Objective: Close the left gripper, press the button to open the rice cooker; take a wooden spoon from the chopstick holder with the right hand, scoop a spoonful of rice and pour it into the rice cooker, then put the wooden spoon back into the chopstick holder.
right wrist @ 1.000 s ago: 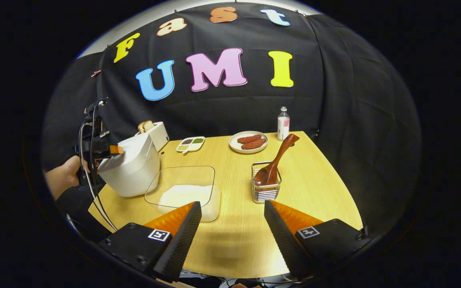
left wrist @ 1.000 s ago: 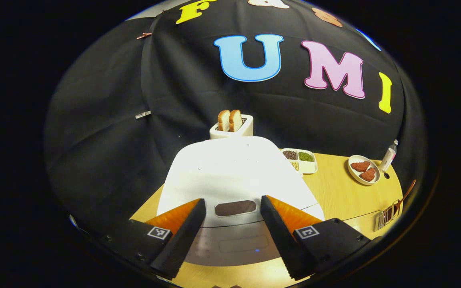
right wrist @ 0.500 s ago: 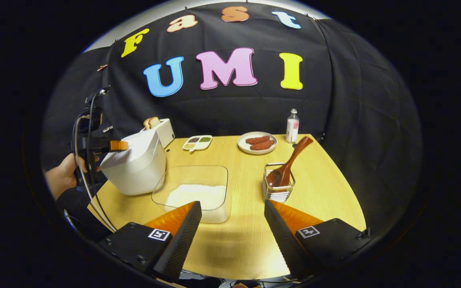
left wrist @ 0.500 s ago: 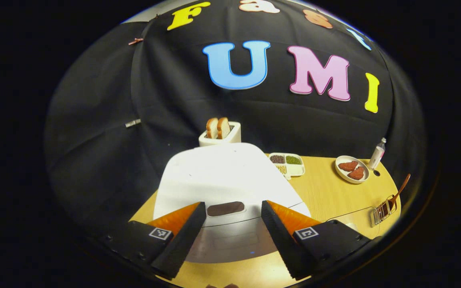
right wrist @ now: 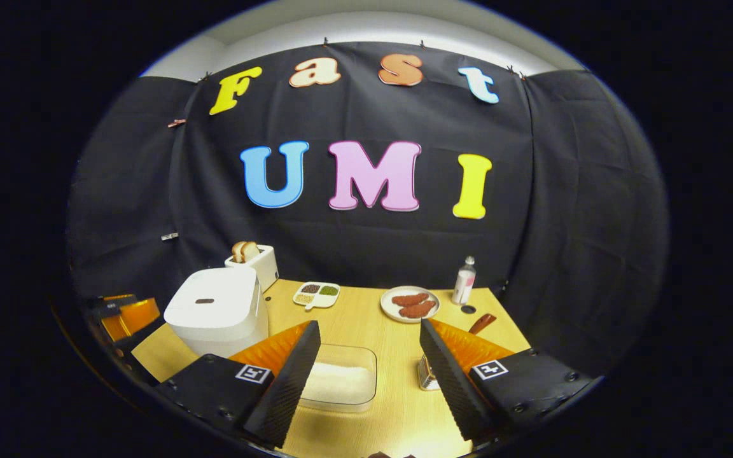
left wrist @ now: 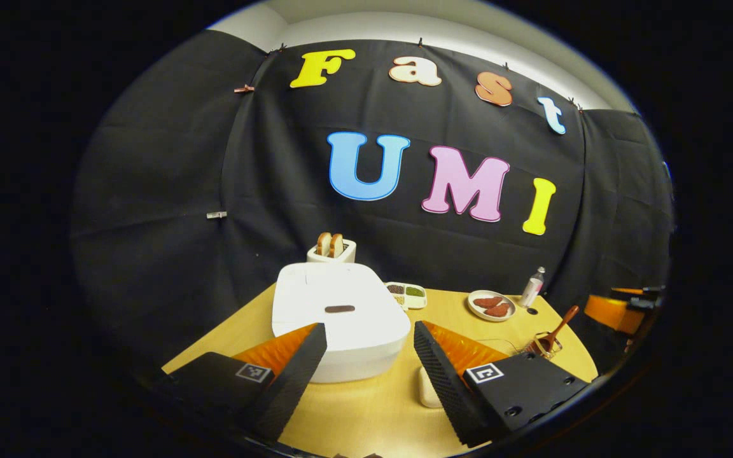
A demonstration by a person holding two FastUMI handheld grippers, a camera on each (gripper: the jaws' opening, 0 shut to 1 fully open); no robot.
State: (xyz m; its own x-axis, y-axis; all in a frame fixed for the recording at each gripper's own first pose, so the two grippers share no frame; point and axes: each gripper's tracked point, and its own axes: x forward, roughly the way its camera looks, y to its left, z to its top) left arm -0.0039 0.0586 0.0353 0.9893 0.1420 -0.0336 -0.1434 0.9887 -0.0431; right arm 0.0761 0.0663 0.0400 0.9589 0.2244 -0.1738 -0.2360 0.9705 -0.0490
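The white rice cooker point(left wrist: 341, 318) stands on the wooden table with its lid down; the dark button point(left wrist: 340, 309) sits on top. My left gripper point(left wrist: 369, 334) hovers open in front of it, a short way back, touching nothing. In the right gripper view the cooker point(right wrist: 214, 312) is at the left, and the clear container of rice point(right wrist: 341, 381) lies between the fingers of my open right gripper point(right wrist: 369, 331). The wooden spoon point(right wrist: 482, 323) leans in the wire chopstick holder point(right wrist: 427, 376), mostly hidden behind the right finger. Spoon point(left wrist: 560, 321) and holder point(left wrist: 541, 346) also show at the right in the left gripper view.
Behind the cooker is a toaster point(right wrist: 253, 259) with bread. A divided dish of beans point(right wrist: 317, 294), a plate of meat point(right wrist: 410, 304) and a small bottle point(right wrist: 465, 280) line the table's far side. The other gripper point(right wrist: 121, 315) shows at the left edge.
Both grippers have drawn back and tilted up. The left gripper has moved away from the cooker's front, so the cooker looks smaller. Both stay open; the lid stays down.
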